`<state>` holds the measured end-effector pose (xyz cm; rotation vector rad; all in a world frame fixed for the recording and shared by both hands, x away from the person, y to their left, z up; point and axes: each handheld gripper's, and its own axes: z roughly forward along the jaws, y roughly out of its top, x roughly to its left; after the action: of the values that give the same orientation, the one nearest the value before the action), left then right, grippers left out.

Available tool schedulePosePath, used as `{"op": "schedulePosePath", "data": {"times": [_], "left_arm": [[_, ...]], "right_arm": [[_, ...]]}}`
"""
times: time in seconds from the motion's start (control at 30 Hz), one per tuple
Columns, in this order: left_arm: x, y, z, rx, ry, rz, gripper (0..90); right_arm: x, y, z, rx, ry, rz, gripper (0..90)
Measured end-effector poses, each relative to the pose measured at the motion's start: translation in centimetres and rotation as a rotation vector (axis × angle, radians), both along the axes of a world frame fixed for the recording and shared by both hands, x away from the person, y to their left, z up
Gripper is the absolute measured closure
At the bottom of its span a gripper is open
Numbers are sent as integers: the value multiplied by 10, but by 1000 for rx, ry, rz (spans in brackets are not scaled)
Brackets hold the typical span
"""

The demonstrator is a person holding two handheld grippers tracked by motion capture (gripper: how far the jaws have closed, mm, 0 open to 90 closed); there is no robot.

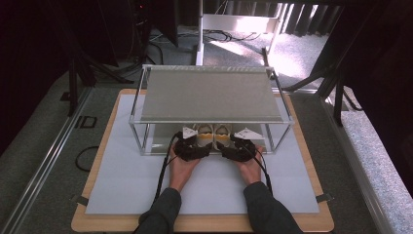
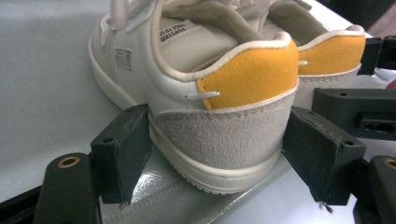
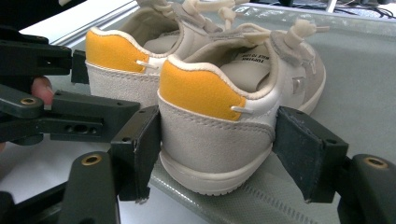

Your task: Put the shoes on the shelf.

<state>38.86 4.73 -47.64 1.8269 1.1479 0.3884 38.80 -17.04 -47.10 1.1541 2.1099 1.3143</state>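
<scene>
Each claw — left claw [image 2: 217, 161] and right claw [image 3: 217, 156] — is clamped on a sneaker heel, left sneaker [image 2: 201, 88] and right sneaker [image 3: 233, 93] side by side on the rack's lower shelf [image 1: 158, 145], apparently gripped but not yet lifted off.

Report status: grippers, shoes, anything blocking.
Left gripper shut on left shoe at the heel. Right gripper shut on right shoe, same. Both heels at lower shelf edge. Rack's top shelf overhead; nothing between.
</scene>
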Motion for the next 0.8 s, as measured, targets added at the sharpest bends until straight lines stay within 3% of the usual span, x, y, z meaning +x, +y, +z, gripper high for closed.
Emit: {"op": "schedulePosePath", "data": {"times": [0.2,0.33,0.47,0.8], "left_arm": [[2,-2,-3,11,10,17,249],[4,-3,-3,34,8,24,249],[6,-7,-4,29,9,47,249],[7,-6,-4,32,15,36,254]], "right_arm": [[-1,1,-5,-8,17,-4,332],[-1,1,-5,-6,14,-5,333],[1,1,-5,-16,6,-9,334],[3,0,-5,-23,15,-5,334]]}}
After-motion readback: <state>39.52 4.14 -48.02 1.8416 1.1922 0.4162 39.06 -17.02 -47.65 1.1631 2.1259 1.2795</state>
